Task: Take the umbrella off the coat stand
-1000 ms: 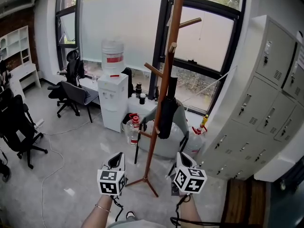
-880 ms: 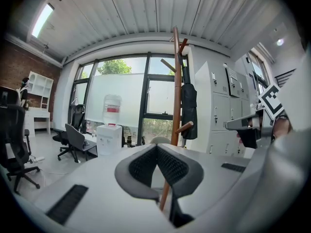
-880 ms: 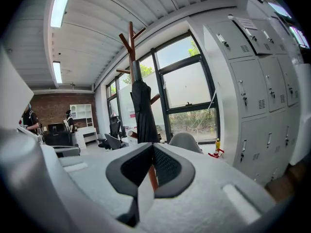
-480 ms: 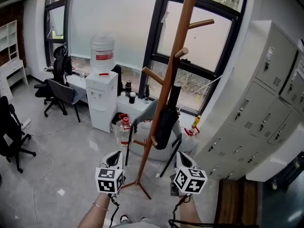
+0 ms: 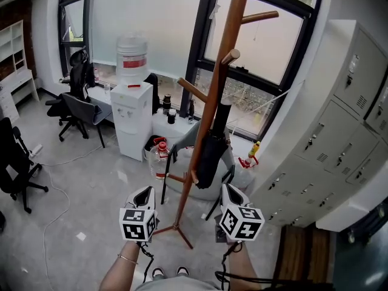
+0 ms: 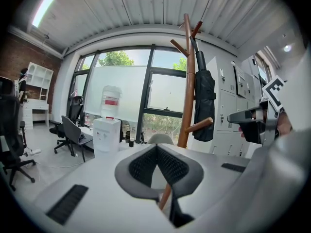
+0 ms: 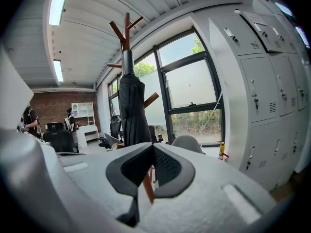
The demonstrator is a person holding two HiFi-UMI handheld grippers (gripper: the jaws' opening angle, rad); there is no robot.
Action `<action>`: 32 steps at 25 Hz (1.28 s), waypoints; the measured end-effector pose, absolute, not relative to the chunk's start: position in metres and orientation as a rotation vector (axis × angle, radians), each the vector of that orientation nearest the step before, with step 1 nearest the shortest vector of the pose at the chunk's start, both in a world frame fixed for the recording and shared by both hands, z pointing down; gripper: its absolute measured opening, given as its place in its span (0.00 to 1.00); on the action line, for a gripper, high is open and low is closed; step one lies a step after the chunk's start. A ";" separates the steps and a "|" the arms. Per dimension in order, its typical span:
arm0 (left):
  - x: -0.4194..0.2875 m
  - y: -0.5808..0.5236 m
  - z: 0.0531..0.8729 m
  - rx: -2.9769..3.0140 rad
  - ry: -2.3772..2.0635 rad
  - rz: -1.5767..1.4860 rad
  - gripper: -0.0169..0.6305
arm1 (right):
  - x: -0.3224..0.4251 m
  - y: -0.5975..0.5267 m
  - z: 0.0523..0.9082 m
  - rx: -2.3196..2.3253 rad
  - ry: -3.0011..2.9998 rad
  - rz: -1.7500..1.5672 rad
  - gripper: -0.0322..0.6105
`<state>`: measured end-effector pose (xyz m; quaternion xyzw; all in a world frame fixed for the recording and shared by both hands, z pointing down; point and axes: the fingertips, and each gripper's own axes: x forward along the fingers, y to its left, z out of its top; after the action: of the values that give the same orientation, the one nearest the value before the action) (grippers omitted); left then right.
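now closer in: umbrella on its peg, both grippers clenched and empty

head view. item: tall brown wooden coat stand (image 5: 213,96) with angled pegs, upright on a grey floor before a black-framed window (image 5: 267,47). item: black folded fabric umbrella (image 5: 212,153), hanging close against the right side of the pole, narrow end up, well above the floor. item: left gripper (image 5: 145,191) and right gripper (image 5: 226,190), low in the picture, one to each side of the pole's foot, apart from it. change: over the last second the stand has drawn nearer and stands taller in the view, and both grippers have gone forward with it. also present: white water dispenser (image 5: 132,120), black office chairs (image 5: 77,105), grey metal lockers (image 5: 339,138).

left gripper view. jaws pressed together at the tips, nothing between them. the coat stand (image 6: 187,81) rises beyond, with the umbrella (image 6: 204,98) hung from an upper peg on its right, well clear of the jaws. the right gripper (image 6: 245,118) shows at the far edge.

right gripper view. jaws closed tight, nothing held. the umbrella (image 7: 132,113) hangs ahead and above the tips, against the coat stand (image 7: 126,28); no contact.

assessment: approach only. the closing-in puts the umbrella within likely reach, yet it is untouched; a gripper would need to open before any hold and lift off the peg.
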<state>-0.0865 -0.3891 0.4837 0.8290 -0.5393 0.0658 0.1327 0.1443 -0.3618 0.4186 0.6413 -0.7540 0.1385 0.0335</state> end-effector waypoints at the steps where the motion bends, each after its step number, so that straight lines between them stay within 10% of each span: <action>1: -0.086 -0.389 0.484 2.405 -1.568 0.197 0.03 | 0.145 -0.362 0.418 1.971 -2.326 0.427 0.06; 32: -0.103 -0.391 0.502 2.294 -1.673 0.224 0.03 | 0.115 -0.388 0.389 1.772 -2.584 0.418 0.38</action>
<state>-0.1031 -0.3913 0.5021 0.7969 -0.5810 0.0776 0.1464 0.1155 -0.3875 0.3885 0.5606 -0.8174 0.1323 -0.0097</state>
